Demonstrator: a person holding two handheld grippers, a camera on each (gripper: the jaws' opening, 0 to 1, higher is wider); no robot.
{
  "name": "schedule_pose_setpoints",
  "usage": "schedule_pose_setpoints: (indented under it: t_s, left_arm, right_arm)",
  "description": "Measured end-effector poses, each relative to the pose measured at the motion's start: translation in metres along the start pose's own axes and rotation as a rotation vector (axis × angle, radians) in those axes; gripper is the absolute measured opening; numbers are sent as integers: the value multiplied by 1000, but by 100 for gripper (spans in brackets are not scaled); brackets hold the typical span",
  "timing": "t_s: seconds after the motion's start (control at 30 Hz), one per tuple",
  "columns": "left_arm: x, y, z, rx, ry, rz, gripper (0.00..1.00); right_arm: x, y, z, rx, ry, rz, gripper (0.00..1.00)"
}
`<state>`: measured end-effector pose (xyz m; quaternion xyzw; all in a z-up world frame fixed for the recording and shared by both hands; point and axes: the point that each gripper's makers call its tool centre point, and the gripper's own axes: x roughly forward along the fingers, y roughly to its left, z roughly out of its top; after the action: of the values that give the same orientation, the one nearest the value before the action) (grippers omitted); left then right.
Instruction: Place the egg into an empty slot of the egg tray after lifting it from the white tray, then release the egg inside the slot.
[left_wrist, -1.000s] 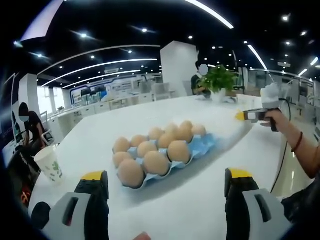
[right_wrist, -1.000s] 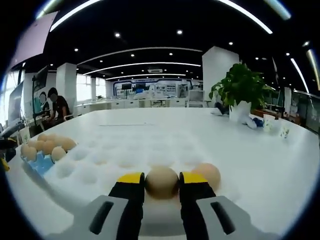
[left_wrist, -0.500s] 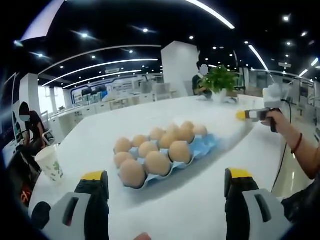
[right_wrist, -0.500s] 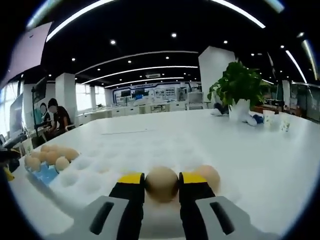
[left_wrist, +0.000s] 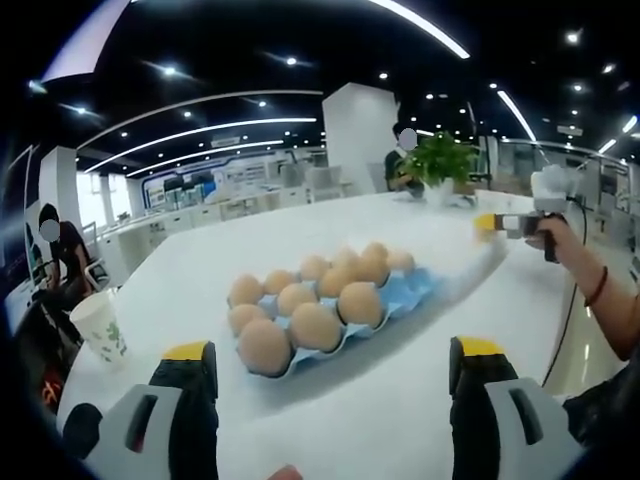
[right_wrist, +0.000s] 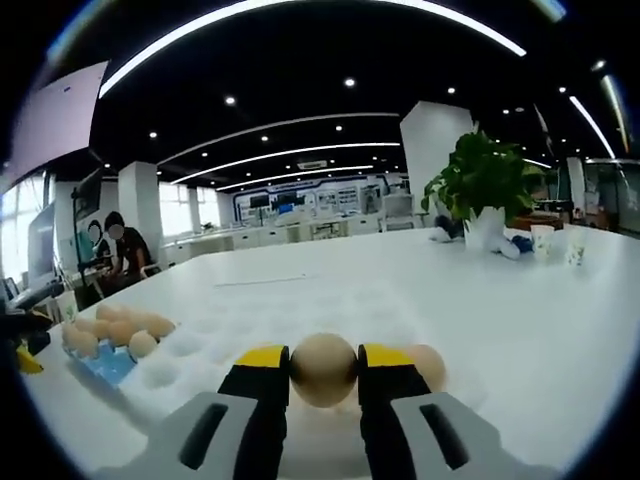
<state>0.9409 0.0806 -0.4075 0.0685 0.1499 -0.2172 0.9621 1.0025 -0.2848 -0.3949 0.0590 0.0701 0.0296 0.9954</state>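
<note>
**Egg lifted, not yet delivered**

The right gripper (right_wrist: 324, 372) has its jaws closed on an egg (right_wrist: 323, 369), held above the near edge of the white tray (right_wrist: 300, 310), where another egg (right_wrist: 428, 366) seems to remain. The blue egg tray (left_wrist: 405, 295) sits mid-table, its far-end slots apparently empty. The left gripper (left_wrist: 330, 375) hangs wide open, holding nothing. Carrying, placing and release remain.

Both views face the egg tray (left_wrist: 340, 300) from opposite sides.
</note>
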Motion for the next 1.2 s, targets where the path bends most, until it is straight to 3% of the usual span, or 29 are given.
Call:
schedule_pose_setpoints:
  t_s: [0.1, 0.33, 0.43, 0.63, 0.9, 1.2]
  left_arm:
    - [1, 0, 0, -2, 1, -1, 98]
    - [1, 0, 0, -3, 1, -1, 98]
    - [2, 0, 0, -6, 0, -2, 98]
    - [2, 1, -1, -6, 4, 1, 98]
    - [2, 2, 1, -4, 4, 6, 98]
    - [0, 1, 3, 0, -2, 2, 98]
  right_arm:
    - [0, 8, 1, -7, 12, 22, 28]
    - [11, 4, 0, -67, 50, 10, 28]
    - [13, 0, -3, -122, 68, -13, 28]
    - [16, -10, -16, -130, 113, -51, 28]
    - [11, -8, -3, -64, 50, -31, 28]
    - [10, -2, 5, -49, 36, -5, 28]
